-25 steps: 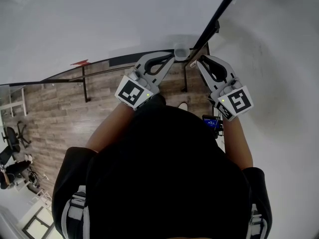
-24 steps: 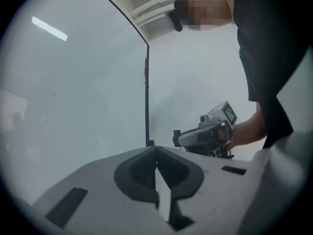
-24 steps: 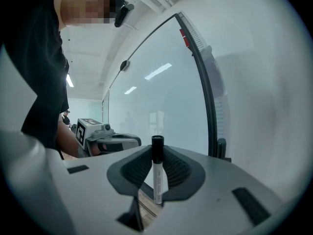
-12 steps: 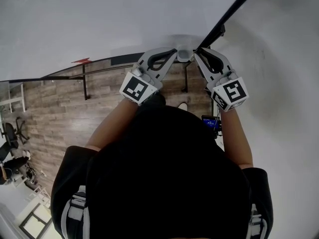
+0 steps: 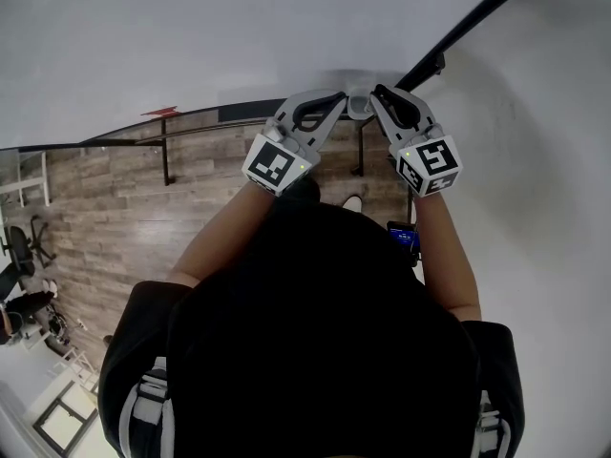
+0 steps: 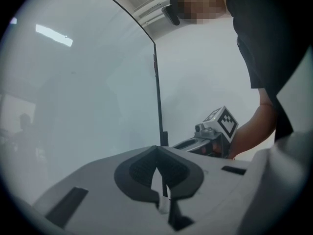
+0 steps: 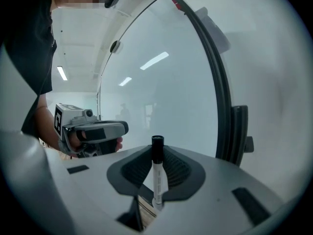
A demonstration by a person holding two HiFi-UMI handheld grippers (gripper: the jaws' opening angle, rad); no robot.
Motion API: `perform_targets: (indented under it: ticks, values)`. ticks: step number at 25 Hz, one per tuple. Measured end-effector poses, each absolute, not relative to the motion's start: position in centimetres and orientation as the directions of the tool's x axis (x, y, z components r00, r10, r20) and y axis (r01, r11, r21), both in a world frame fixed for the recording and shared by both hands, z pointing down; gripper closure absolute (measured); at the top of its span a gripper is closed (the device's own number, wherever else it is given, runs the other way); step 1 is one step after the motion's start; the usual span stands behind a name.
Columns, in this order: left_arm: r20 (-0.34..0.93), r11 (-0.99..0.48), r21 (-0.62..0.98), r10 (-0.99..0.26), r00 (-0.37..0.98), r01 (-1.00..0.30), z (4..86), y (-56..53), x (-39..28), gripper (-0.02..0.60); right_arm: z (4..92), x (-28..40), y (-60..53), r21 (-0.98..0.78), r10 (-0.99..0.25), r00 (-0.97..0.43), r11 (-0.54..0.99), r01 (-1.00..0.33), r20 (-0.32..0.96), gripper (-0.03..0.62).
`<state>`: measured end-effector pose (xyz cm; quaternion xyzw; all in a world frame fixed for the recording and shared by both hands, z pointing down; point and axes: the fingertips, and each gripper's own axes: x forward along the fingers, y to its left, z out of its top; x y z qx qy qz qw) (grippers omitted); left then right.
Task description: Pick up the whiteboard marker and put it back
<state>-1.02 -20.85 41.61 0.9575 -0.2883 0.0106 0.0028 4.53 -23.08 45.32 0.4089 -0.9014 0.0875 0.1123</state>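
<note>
The whiteboard marker (image 7: 157,174), white with a black cap, stands upright between the pads of my right gripper (image 7: 157,153), which is shut on it. In the head view the right gripper (image 5: 380,94) sits just right of a small grey holder (image 5: 358,101) at the whiteboard's lower edge, and the marker itself is hidden. My left gripper (image 5: 340,99) is just left of that holder. In the left gripper view its jaws (image 6: 156,153) are shut with nothing between them. Each gripper shows in the other's view.
The whiteboard (image 5: 191,36) fills the space ahead, with its black frame edge (image 5: 477,12) running up to the right. A white wall (image 5: 544,160) lies to the right. Wood-pattern floor (image 5: 115,218) is far below, with the board's stand legs (image 5: 164,165).
Both grippers have drawn closer together and up to the grey holder at the board's edge. The right gripper still holds the marker.
</note>
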Motion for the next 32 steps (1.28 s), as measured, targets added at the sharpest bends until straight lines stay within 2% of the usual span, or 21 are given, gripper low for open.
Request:
perform_targets:
  ticks: [7, 18, 32]
  values:
    - [0.041, -0.83, 0.0, -0.558, 0.829, -0.558, 43.1, -21.5, -1.1, 0.578, 48.5, 4.8, -24.9, -0.054, -0.758, -0.584, 0.597, -0.801, 0.289, 0.531]
    - [0.057, -0.832, 0.011, -0.553, 0.831, -0.554, 44.7, -22.3, -0.8, 0.578, 55.1, 5.0, -25.2, -0.055, -0.726, -0.556, 0.588, -0.807, 0.405, 0.531]
    - [0.085, -0.831, 0.015, -0.553, 0.829, -0.556, 45.3, -22.5, -1.0, 0.578, 58.9, 5.6, -25.2, -0.119, -0.685, -0.547, 0.567, -0.815, 0.481, 0.531]
